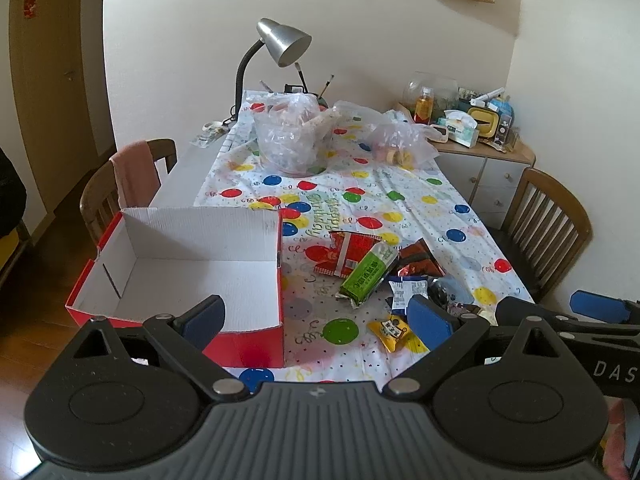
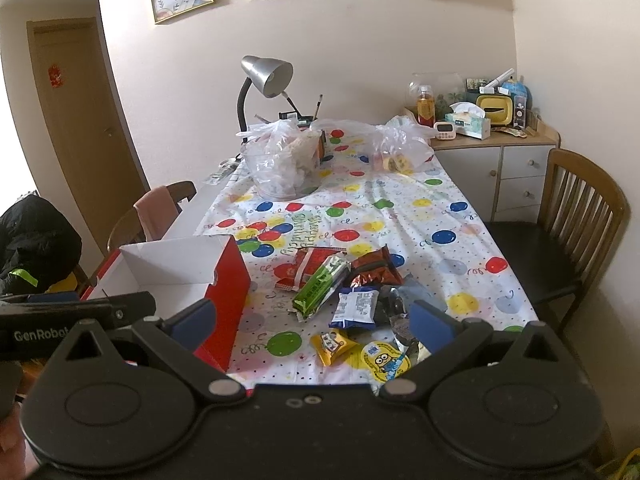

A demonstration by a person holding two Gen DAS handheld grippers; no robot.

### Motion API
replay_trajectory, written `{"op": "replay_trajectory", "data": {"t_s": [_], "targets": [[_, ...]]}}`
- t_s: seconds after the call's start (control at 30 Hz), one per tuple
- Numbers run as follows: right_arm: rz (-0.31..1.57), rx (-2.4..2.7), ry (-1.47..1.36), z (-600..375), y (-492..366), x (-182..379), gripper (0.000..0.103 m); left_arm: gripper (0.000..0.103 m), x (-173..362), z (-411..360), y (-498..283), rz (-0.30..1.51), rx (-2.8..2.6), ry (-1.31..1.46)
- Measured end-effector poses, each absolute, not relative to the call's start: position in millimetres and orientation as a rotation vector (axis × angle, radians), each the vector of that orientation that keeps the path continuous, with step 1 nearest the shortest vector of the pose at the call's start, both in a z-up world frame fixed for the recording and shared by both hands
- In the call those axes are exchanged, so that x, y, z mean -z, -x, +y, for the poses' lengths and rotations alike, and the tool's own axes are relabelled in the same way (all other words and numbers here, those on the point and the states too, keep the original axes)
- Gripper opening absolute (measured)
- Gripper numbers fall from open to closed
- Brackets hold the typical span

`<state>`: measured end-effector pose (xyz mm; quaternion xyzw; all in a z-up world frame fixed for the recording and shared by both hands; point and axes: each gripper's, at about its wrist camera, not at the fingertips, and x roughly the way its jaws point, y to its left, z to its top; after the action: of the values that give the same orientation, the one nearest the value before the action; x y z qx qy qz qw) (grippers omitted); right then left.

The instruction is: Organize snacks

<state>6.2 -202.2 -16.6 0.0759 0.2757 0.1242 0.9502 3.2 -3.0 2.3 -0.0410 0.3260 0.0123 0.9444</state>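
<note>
Both tongs hover level at the near table edge, spread wide and holding nothing: left gripper (image 1: 316, 316), right gripper (image 2: 312, 316). The red cardboard box with white inside (image 1: 192, 268) sits near-left, empty; assorted foil snack packets (image 2: 344, 288) lie scattered just right of it.

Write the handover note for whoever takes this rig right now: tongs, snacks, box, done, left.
Left tongs: open, holding nothing, hovering over the near table edge by the box.
Right tongs: open, holding nothing, above the snack pile.
Red box: on the table at near left, top open, white inside, nothing in it as far as can be seen.
Snacks: loose pile to the right of the box, on the balloon tablecloth; green packet leaning on the red packet, brown packet, blue-and-white packet, yellow packet.
Done: nothing packed.
Left: move every packet into the box.
</note>
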Motion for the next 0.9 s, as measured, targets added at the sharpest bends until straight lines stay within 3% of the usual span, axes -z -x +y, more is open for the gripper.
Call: {"op": "replay_trajectory", "data": {"t_s": [0.9], "targets": [[0.539, -0.159, -0.158, -207, 1, 23, 0.103, 0.098, 11, 0, -6, 0.709, 0.106, 0.066]]}}
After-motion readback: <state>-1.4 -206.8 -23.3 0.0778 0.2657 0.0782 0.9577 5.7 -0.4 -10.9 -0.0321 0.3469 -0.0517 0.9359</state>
